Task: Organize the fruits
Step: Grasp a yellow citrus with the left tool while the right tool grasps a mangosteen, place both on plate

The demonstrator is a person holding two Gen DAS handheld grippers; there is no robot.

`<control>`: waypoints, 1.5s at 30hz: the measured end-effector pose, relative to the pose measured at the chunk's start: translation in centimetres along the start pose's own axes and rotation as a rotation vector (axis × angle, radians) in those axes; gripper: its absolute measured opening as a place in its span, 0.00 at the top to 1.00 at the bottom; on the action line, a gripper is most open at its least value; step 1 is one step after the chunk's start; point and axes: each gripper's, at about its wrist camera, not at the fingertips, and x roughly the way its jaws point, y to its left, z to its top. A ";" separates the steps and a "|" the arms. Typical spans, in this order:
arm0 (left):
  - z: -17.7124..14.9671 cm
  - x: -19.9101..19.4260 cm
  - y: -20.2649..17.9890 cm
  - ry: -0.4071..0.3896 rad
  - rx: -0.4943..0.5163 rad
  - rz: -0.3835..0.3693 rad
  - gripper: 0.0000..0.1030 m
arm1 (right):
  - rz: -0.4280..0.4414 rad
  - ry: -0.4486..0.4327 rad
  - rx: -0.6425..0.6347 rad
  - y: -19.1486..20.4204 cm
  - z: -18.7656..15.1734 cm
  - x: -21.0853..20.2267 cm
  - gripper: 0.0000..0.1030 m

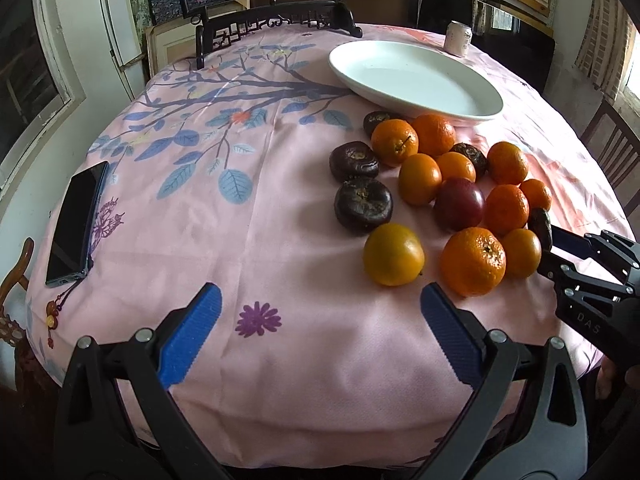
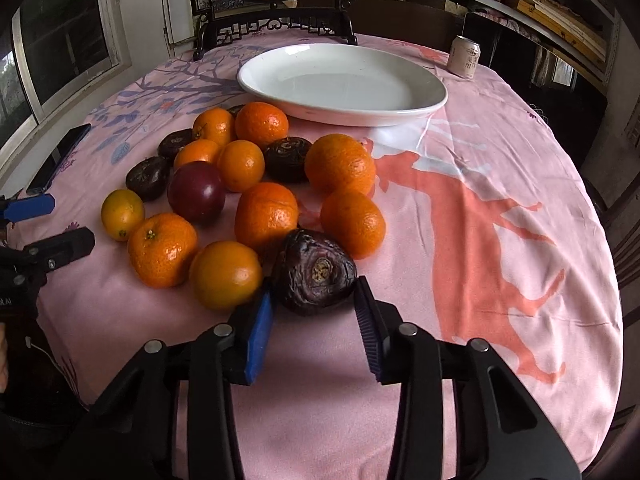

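Several oranges and dark wrinkled fruits lie in a cluster (image 1: 444,184) on the pink tablecloth, also seen in the right wrist view (image 2: 240,192). An empty white oval plate (image 1: 416,80) (image 2: 344,84) stands behind them. My right gripper (image 2: 314,300) has its blue pads on both sides of a dark wrinkled fruit (image 2: 318,272) at the near edge of the cluster; it also shows in the left wrist view (image 1: 546,236). My left gripper (image 1: 320,304) is open and empty, just before a yellow-orange fruit (image 1: 394,254).
A black phone (image 1: 76,224) lies at the table's left edge. A drink can (image 2: 464,57) stands at the far right. A dark wooden frame stand (image 1: 276,20) is at the back. The table edge is close below the grippers.
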 end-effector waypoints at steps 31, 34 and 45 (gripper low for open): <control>2.1 1.9 -1.5 0.018 -0.051 -0.150 0.64 | 0.048 -0.043 0.124 -3.1 -0.8 -4.2 0.61; 3.2 0.7 -1.4 0.004 -0.047 -0.176 0.64 | 0.061 -0.047 0.122 -3.2 0.0 -4.1 0.61; 21.8 4.6 -4.1 -0.006 -0.013 -0.167 0.63 | 0.089 -0.042 0.059 -5.4 14.3 1.3 0.61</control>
